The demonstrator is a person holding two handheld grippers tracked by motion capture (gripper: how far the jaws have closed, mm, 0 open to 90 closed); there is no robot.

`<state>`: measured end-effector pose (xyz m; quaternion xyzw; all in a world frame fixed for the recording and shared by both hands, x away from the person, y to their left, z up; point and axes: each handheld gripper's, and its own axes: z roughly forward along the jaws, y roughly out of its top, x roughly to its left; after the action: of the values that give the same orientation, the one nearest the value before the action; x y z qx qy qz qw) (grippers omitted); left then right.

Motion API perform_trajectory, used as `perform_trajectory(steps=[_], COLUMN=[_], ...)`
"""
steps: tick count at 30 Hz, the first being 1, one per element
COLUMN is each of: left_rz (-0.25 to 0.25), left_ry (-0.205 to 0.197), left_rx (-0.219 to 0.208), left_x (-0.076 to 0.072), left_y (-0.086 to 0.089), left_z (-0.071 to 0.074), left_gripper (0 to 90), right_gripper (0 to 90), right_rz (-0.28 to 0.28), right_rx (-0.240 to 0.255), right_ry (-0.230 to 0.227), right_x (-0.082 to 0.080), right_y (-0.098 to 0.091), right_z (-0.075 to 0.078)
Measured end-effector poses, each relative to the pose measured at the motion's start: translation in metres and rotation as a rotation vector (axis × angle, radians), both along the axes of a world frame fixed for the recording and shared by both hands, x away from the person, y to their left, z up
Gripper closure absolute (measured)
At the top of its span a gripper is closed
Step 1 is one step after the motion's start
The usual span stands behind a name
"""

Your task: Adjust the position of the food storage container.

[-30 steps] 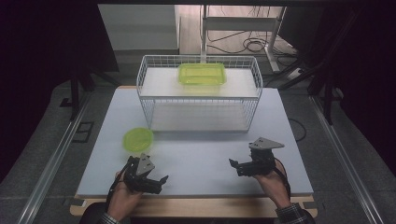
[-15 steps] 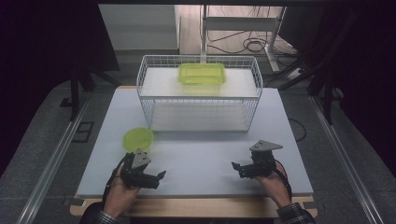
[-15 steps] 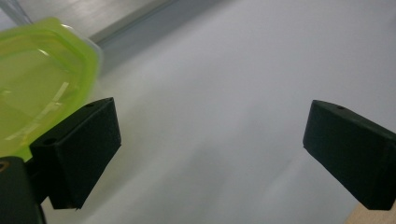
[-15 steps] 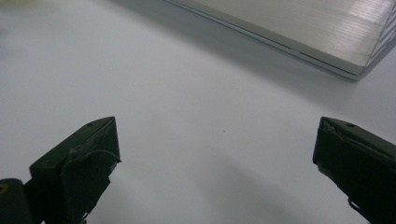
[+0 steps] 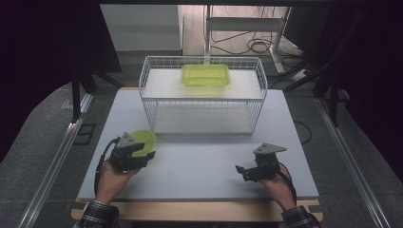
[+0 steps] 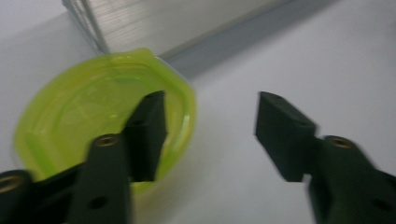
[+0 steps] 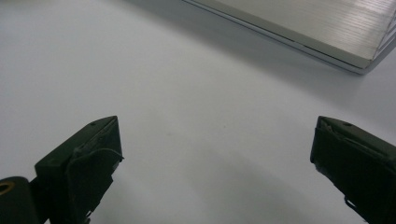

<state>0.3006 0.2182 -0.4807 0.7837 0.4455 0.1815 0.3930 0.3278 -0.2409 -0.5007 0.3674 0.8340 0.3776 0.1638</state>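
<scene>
The left gripper (image 6: 210,135), jaws spread, straddles the near rim of the round translucent lime-green plastic bowl (image 6: 79,121); the right gripper (image 5: 248,172), also spread, holds nothing.

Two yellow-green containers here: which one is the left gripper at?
The round bowl on the table, right at the open left gripper. The rectangular tub sits on top of the wire rack.

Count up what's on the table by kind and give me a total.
Green round bowl: 1
Green rectangular container: 1
White wire rack: 1
Handheld grippers: 2, left and right
Total: 5
</scene>
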Motion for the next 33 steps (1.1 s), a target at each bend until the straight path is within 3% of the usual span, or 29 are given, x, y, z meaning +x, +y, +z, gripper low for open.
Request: perform_trajectory(steps=[6, 8, 14, 16, 22, 26, 33], left_rz=[0.04, 0.056, 0.137, 0.17, 0.251, 0.26, 0.241], left_ry=[-0.003, 0.002, 0.0, 0.0, 0.007, 0.023, 0.032], left_rx=[-0.009, -0.009, -0.015, -0.03, -0.014, -0.001, 0.014], left_x=[0.019, 0.025, 0.042, 0.047, 0.057, 0.06, 0.059], left_y=[0.02, 0.028, 0.053, 0.061, 0.075, 0.076, 0.068], left_z=[0.007, 0.008, 0.005, 0.001, -0.017, -0.027, -0.031], left_gripper=[83.9, 90.0, 90.0, 90.0, 90.0, 90.0, 90.0], right_gripper=[2.7, 2.7, 3.1, 3.2, 3.7, 3.7, 4.0], right_rz=[0.0, 0.001, 0.006, 0.005, -0.011, -0.009, -0.006], right_rx=[-0.005, -0.001, 0.006, 0.005, 0.01, 0.009, 0.004], right_ry=[0.001, 0.007, 0.016, 0.016, 0.013, 0.016, 0.018], right_x=[0.0, 0.0, 0.001, 0.001, 0.004, 0.004, 0.005], right_y=[0.001, 0.001, 0.001, 0.0, -0.005, -0.005, -0.007], right_z=[-0.001, -0.001, -0.002, -0.001, -0.001, -0.001, -0.001])
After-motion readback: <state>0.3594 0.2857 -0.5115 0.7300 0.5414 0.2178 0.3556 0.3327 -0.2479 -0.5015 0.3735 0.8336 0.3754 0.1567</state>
